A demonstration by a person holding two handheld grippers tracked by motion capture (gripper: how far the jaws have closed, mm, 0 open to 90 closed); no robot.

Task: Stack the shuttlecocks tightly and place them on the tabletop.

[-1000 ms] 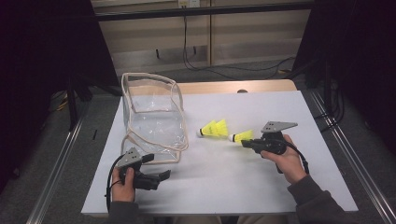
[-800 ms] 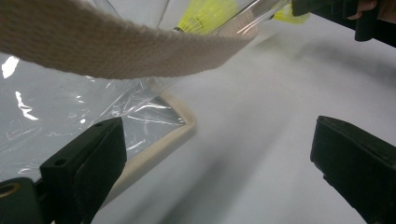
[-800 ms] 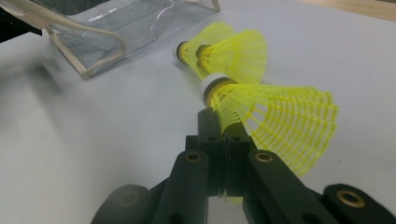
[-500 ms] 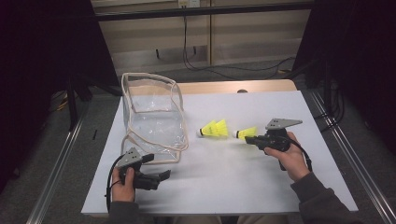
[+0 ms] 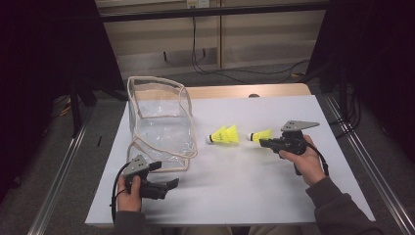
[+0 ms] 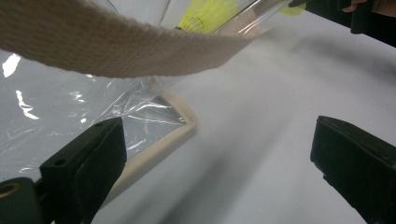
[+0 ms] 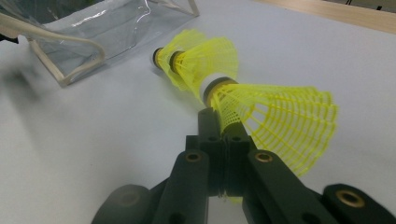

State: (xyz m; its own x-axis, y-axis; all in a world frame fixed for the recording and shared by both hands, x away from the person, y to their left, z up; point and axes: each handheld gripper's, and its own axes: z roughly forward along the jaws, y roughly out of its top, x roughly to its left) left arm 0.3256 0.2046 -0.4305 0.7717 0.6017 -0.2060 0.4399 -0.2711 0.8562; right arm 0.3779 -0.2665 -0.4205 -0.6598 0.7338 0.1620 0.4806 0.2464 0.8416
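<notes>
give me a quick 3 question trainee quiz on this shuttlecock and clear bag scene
1. True or false: the right tool is shut on a yellow shuttlecock.
2. How many other shuttlecocks lie on the white table between that one and the clear bag? A one, B two, C four.
3. How do the left tool's jaws stand, and what is between them?

Key
1. True: the jaws pinch the skirt's edge.
2. B: two, lying close together.
3. Wide apart, with only bare table between them; the bag's cream-trimmed corner lies beside one jaw.
</notes>
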